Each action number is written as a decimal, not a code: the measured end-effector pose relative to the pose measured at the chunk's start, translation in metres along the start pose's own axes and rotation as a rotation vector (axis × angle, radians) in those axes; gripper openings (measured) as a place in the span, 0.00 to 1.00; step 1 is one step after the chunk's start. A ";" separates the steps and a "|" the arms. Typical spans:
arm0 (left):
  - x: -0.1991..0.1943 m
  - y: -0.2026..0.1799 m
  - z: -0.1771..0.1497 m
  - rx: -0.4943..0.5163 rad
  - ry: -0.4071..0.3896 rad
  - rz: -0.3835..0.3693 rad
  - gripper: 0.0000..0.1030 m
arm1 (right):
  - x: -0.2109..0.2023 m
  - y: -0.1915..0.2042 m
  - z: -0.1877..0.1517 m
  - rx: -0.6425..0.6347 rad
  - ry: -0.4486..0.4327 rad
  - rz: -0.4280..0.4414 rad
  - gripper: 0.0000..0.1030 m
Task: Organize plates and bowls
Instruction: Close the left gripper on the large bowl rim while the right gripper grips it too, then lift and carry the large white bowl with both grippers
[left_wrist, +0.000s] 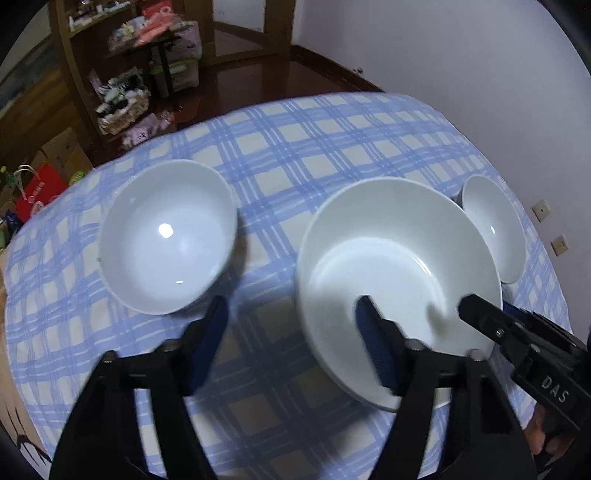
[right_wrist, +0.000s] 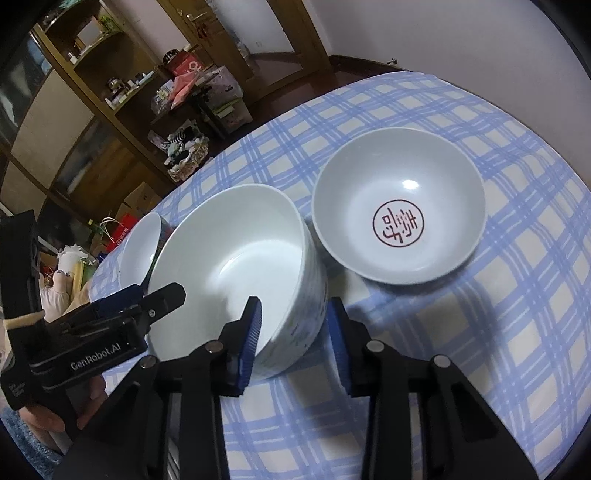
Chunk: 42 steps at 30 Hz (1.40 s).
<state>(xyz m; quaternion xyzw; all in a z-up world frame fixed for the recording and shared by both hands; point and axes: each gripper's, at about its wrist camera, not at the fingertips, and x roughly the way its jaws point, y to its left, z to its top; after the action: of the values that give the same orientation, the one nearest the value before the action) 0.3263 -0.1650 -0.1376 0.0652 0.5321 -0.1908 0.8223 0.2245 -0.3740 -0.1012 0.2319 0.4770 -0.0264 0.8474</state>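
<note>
Straddling the big deep dish (right_wrist: 236, 266) from both sides — nothing stacked yet, as far as either view shows. The right gripper (right_wrist: 293, 343) has one blue pad (right_wrist: 251, 332) inside the dish and the other outside its near wall; the gap looks wider than the wall, so I read it as half-spread, not pinching. The left gripper (left_wrist: 291, 347) is spread wide, one finger (left_wrist: 373, 339) over the dish's basin, the other over bare tablecloth (left_wrist: 295, 155) just short of the plain bowl (left_wrist: 168, 236); it holds nothing. From the right wrist view the left gripper's tips sit at the dish's opposite rim. Layout: the dish is near the front edge of the table, mid-width; the plain bowl is well to its left, apart; the bowl with the red seal (right_wrist: 399, 206) is just beside the dish toward the right edge, whether rims touch I can't tell. All three sit upright. Progress — judged at the very start: three separate pieces, none nested. Left to do, my guess: close on the dish wall, lift, then nest the two bowls together or into the dish. Risk: a thin-wall pinch on glazed ceramic may slip or tilt the dish.
</note>
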 end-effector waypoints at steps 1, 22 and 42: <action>0.002 -0.001 0.000 0.002 0.011 -0.002 0.51 | 0.002 0.000 0.001 0.001 0.005 -0.003 0.33; 0.006 -0.015 -0.022 -0.038 0.004 0.002 0.20 | 0.010 0.000 0.006 0.008 -0.003 -0.067 0.20; -0.056 -0.060 -0.074 -0.027 -0.012 -0.054 0.19 | -0.072 -0.014 -0.042 0.019 -0.053 -0.089 0.20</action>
<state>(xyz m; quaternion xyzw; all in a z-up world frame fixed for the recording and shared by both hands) 0.2205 -0.1833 -0.1126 0.0387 0.5313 -0.2060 0.8208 0.1479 -0.3813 -0.0656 0.2178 0.4639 -0.0745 0.8554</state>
